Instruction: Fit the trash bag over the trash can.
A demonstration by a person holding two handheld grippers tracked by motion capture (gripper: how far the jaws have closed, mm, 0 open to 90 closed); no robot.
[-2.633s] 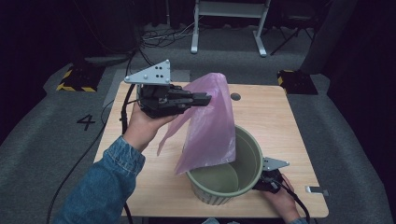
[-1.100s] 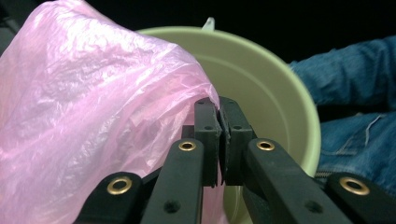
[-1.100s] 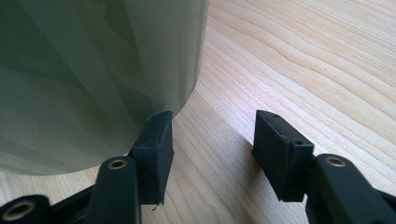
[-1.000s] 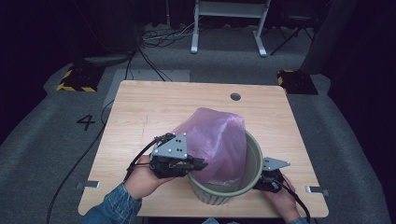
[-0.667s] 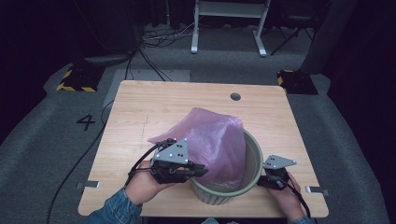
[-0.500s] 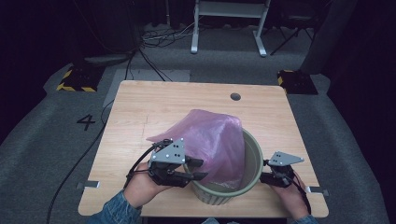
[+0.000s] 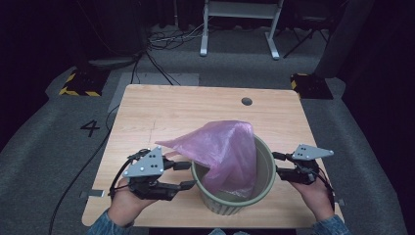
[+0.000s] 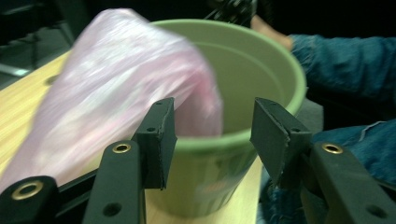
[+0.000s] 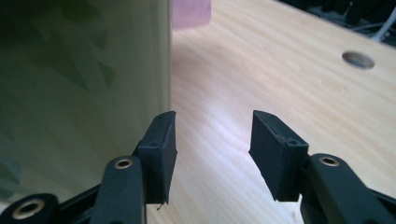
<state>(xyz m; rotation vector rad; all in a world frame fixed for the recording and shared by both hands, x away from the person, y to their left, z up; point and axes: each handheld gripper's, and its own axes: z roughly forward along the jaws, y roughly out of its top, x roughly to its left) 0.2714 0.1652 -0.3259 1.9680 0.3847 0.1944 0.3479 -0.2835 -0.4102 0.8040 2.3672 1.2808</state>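
Note:
A pale green bin (image 7: 230, 205) stands near the table's front edge. A pink plastic bag (image 7: 227, 147) hangs partly inside it and drapes over its far left rim. My left gripper (image 7: 187, 175) is just left of the bin. Its jaws have just been opening and hold nothing. In the left gripper view the gripper (image 8: 212, 140) faces the bin (image 8: 261, 60), with the bag (image 8: 107, 93) to the left. My right gripper (image 7: 277, 164) is beside the bin's right rim. Its jaws have opened a little further and are empty. The right gripper (image 9: 212, 149) has the bin wall (image 9: 79, 70) on its left.
The wooden table (image 7: 161, 112) has a round cable hole (image 7: 246, 101) at the back right, also seen as the hole (image 9: 357, 59) in the right gripper view. On the floor are cables, a painted number 4 (image 7: 90, 128) and a white stand (image 7: 240, 24) behind.
The left gripper let go of the pink bag and drew back to the left of the bin. The bag sagged lower. The right gripper rose beside the bin's rim.

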